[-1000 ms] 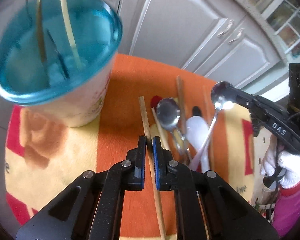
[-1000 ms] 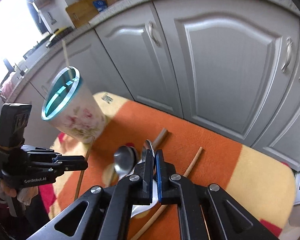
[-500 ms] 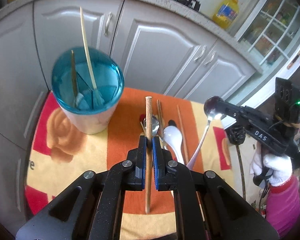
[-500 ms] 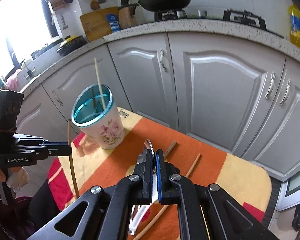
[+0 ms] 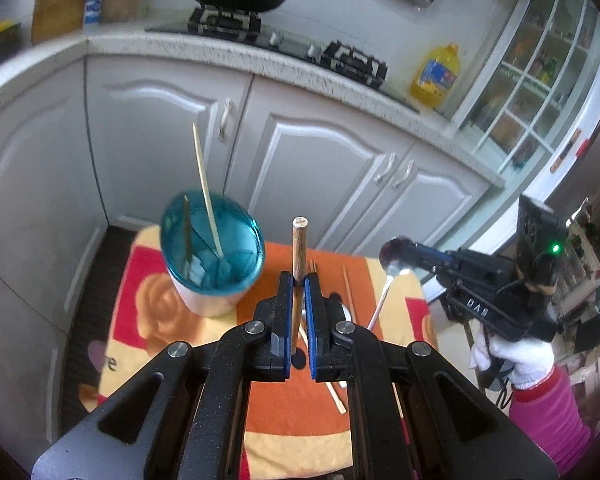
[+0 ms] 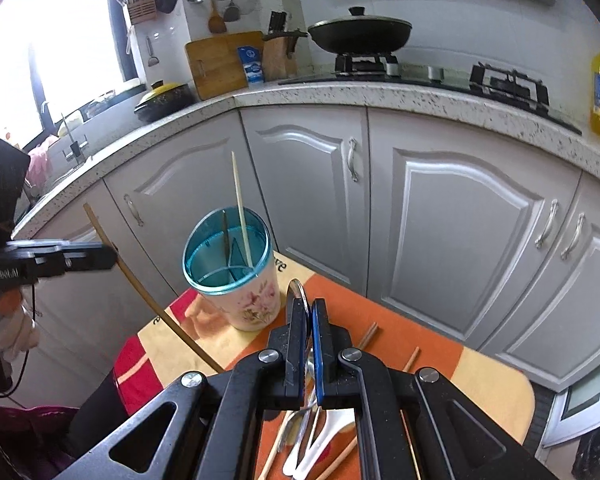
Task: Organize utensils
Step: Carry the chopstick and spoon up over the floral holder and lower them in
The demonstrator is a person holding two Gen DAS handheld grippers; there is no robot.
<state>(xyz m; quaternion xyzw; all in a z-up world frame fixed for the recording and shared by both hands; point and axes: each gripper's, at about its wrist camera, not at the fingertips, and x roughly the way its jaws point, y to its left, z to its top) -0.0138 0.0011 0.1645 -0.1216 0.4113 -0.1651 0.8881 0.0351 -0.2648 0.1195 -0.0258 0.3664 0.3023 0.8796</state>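
Observation:
A flowered holder cup with a blue rim (image 5: 212,264) (image 6: 236,280) stands on the orange and yellow cloth (image 5: 300,420) and holds a chopstick (image 5: 206,188) and a darker stick. My left gripper (image 5: 299,280) is shut on a wooden chopstick (image 5: 299,248), held upright above the cloth, right of the cup. My right gripper (image 6: 307,308) is shut on a metal spoon (image 6: 296,292), raised right of the cup; the spoon also shows in the left wrist view (image 5: 394,260). More chopsticks and white spoons (image 6: 320,440) lie on the cloth.
The cloth covers a small table in front of grey kitchen cabinets (image 6: 440,220). A counter with a gas stove and a wok (image 6: 360,36) runs behind. A yellow oil bottle (image 5: 436,72) stands on the counter. A glass-door cupboard is at the right.
Both grippers have risen well above the cloth, carrying the chopstick and the spoon. The cup looks smaller and farther below than before.

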